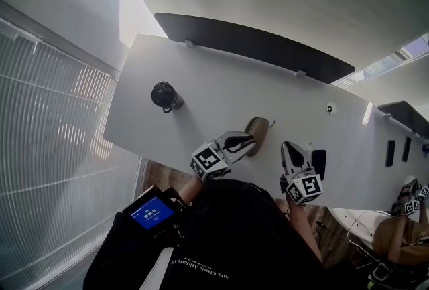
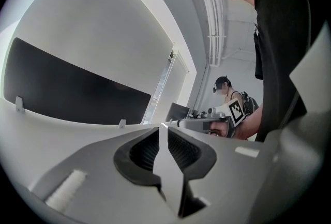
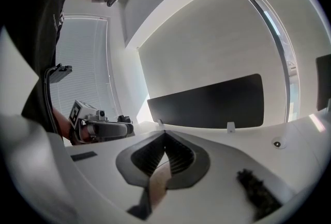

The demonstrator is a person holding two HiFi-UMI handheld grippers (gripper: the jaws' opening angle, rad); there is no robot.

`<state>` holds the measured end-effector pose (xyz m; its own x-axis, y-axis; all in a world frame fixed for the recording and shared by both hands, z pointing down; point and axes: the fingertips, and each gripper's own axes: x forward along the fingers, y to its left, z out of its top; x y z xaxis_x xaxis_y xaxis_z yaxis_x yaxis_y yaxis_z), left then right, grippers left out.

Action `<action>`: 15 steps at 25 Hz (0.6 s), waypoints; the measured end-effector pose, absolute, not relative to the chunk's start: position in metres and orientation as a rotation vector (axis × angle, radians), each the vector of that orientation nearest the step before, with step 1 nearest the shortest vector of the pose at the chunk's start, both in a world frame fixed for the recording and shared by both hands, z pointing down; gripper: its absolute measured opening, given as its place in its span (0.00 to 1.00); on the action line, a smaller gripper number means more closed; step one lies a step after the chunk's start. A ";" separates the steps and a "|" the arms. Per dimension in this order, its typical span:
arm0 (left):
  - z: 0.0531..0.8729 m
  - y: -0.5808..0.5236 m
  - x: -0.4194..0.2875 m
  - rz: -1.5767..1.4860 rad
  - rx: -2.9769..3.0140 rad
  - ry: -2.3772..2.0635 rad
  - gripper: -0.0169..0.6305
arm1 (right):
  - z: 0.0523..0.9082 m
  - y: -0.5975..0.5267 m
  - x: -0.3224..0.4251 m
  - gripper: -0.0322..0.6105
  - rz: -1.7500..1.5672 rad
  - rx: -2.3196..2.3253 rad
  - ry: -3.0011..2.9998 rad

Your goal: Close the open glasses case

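While the tan glasses case (image 1: pixel 260 132) sits near the white table's (image 1: pixel 221 84) front edge, right at my left gripper's (image 1: pixel 247 142) tip, I can't tell how far its lid stands. Left jaws are slightly apart with nothing visible between them. Right gripper (image 1: pixel 290 147) is nearby, jaws together, empty. The case looks like a light rigid shell, likely to skid. I'd pin the base and push the lid's outer edge.
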<state>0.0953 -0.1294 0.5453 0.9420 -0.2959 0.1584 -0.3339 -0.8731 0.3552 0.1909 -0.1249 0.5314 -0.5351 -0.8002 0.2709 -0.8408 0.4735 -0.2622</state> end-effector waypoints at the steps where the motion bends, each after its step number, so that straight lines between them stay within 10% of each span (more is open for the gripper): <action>1: 0.546 -0.130 0.095 0.140 2.715 -0.456 0.12 | 0.532 -0.125 0.190 0.06 0.554 1.450 -2.600; 15: 0.553 -0.129 0.093 0.157 2.702 -0.464 0.11 | 0.537 -0.127 0.182 0.06 0.544 1.408 -2.595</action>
<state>0.0929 -0.1294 0.5532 0.9388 -0.2976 0.1734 -0.3418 -0.8678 0.3606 0.1815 -0.1271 0.5367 -0.5525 -0.7818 0.2890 -0.8320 0.4969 -0.2466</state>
